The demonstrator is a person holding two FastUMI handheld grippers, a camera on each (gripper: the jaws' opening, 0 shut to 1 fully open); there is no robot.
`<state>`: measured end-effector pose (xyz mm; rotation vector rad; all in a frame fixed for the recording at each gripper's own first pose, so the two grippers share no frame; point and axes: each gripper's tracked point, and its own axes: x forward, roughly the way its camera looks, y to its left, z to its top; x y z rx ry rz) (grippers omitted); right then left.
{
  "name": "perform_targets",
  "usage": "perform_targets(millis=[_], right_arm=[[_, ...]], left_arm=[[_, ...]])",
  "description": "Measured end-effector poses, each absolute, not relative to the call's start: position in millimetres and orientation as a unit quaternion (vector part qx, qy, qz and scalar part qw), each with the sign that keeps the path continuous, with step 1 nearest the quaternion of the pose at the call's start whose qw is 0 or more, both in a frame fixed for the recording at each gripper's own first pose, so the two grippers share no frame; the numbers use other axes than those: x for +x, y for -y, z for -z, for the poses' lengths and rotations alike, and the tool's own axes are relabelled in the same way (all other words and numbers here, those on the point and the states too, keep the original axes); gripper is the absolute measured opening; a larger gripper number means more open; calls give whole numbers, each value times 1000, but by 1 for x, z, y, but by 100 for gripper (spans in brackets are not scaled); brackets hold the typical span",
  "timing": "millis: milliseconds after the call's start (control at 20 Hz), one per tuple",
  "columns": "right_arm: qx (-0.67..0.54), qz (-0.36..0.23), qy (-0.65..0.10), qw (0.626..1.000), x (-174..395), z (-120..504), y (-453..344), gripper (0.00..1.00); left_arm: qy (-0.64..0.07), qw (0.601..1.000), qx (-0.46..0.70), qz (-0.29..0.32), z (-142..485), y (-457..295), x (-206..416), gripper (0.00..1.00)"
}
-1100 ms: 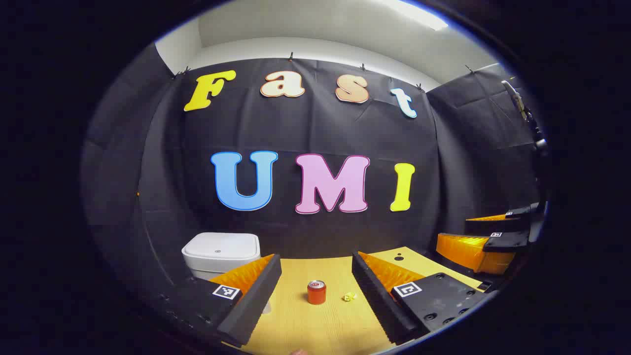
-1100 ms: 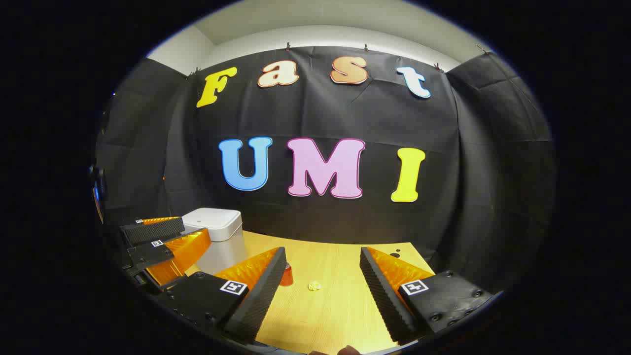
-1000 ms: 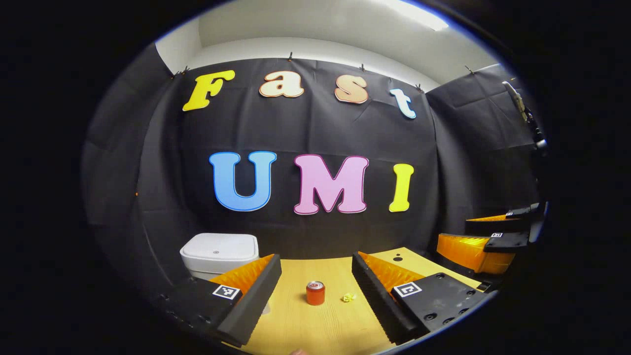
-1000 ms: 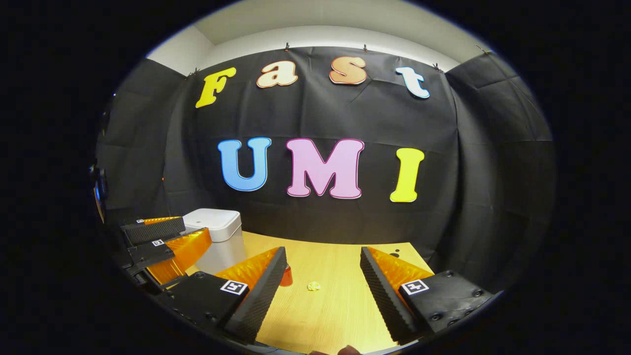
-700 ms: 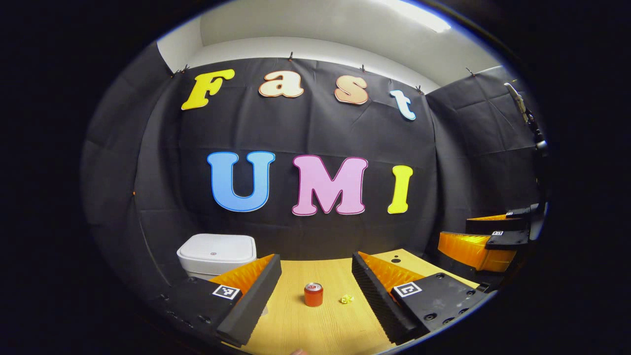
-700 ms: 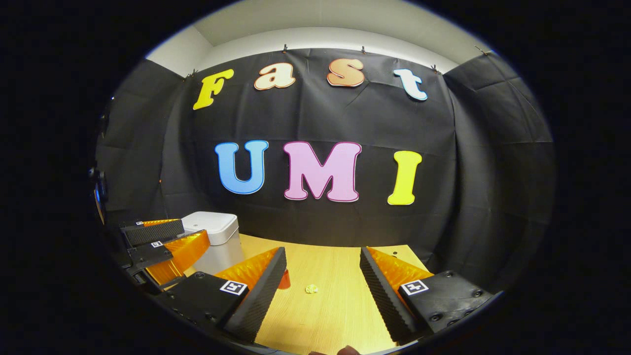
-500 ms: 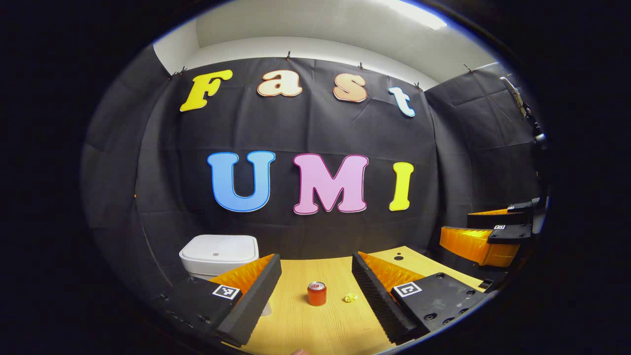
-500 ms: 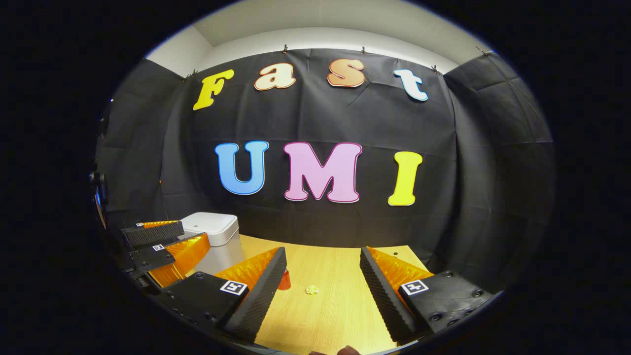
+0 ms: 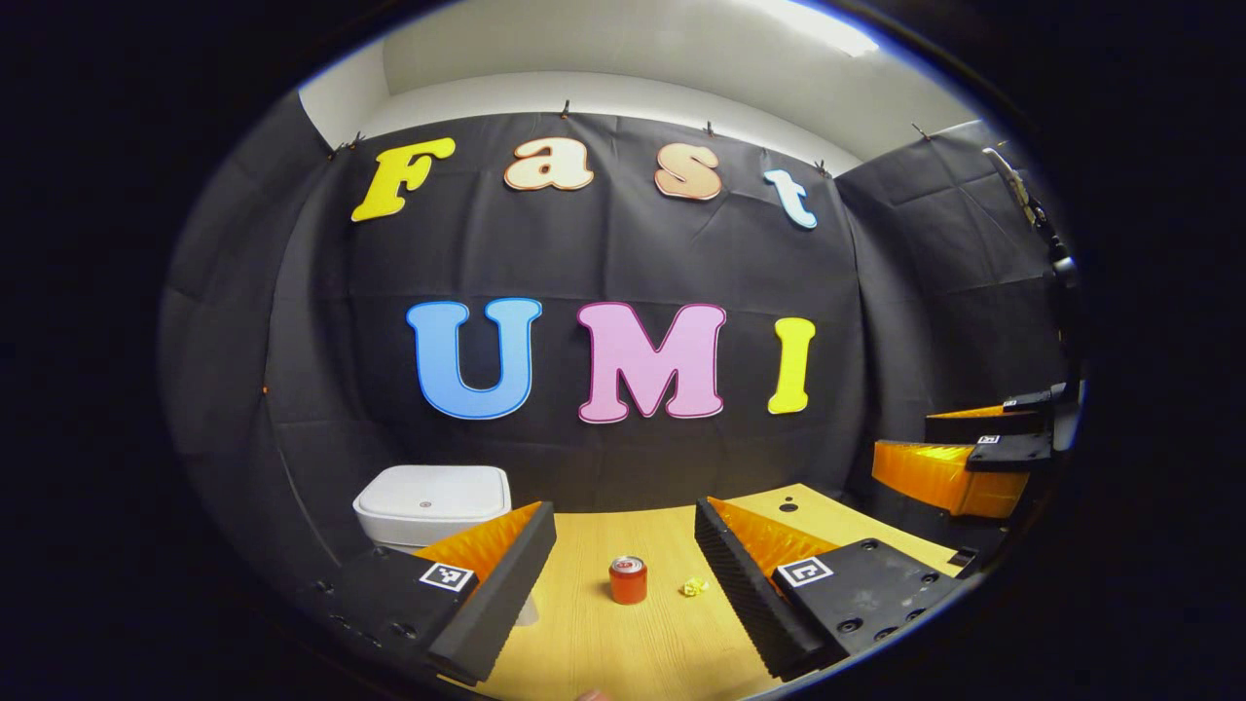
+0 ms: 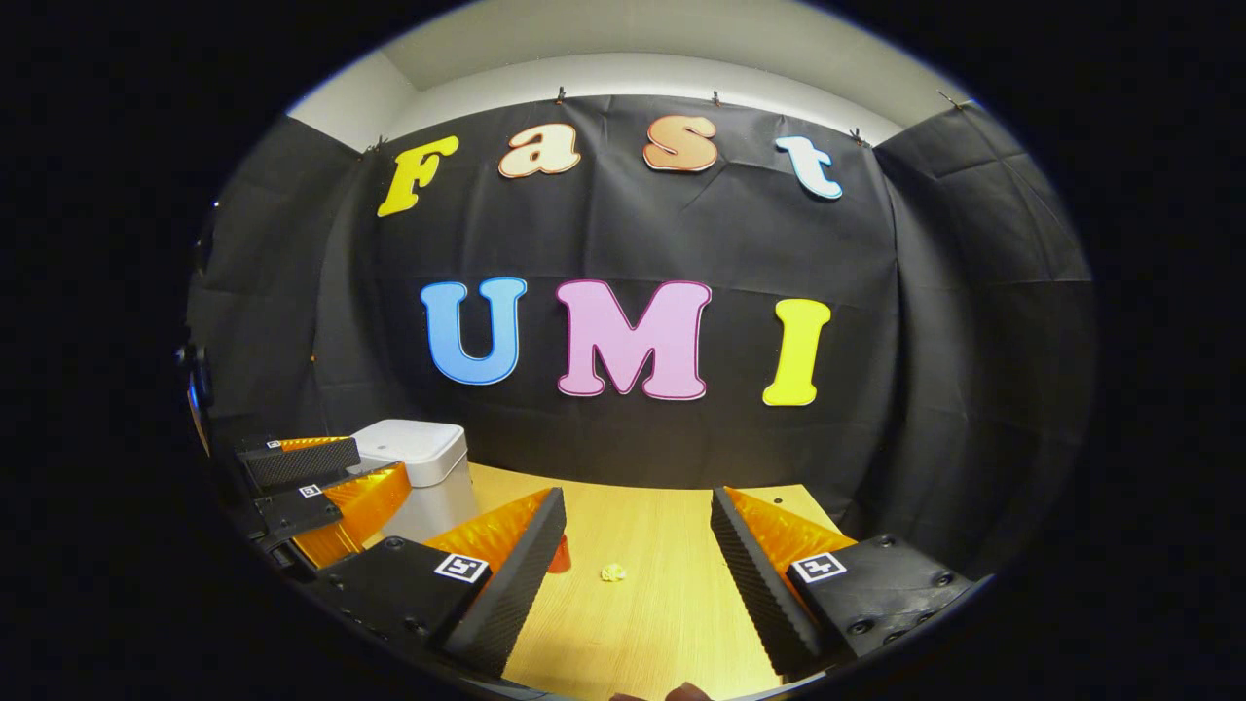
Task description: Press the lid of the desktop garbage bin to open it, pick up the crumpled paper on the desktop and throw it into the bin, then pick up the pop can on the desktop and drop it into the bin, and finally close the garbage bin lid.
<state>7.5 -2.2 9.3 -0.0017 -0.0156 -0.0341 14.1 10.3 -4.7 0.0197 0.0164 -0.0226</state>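
We hold both grippers above the near edge of the wooden desktop, jaws spread wide and empty — left gripper, right gripper. Ahead stand the pop can and, just beside it, the crumpled paper; the white bin, lid down, sits far left — our left finger half hides the can.

No writing can be read on the things at hand. The left tongs carry small square black-and-white marker tags on their fingers, patterns rather than letters, and the right tongs carry the same kind. The can on the desk has a band of marking too small to make out. The bin has a tiny dot on its lid, no legible sign.
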Motion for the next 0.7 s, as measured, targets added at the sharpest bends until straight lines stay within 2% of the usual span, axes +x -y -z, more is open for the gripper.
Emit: perform_targets(millis=[500,600,650,700], right_arm=[[-18,22,15,999,15,-18,-8,96],[-17,16,18,1000,17,-22,-16,96],[-18,14,22,1000,20,-24,-20,96],[-19,11,25,999,21,-26,-23,96]], left_arm=[[-20,1000,-2,20,10,-34,27,97],[-15,1000,6,14,6,-46,29,94],[-15,1000,11,9,3,-53,31,87],[-15,1000,17,4,2,-60,32,83]])
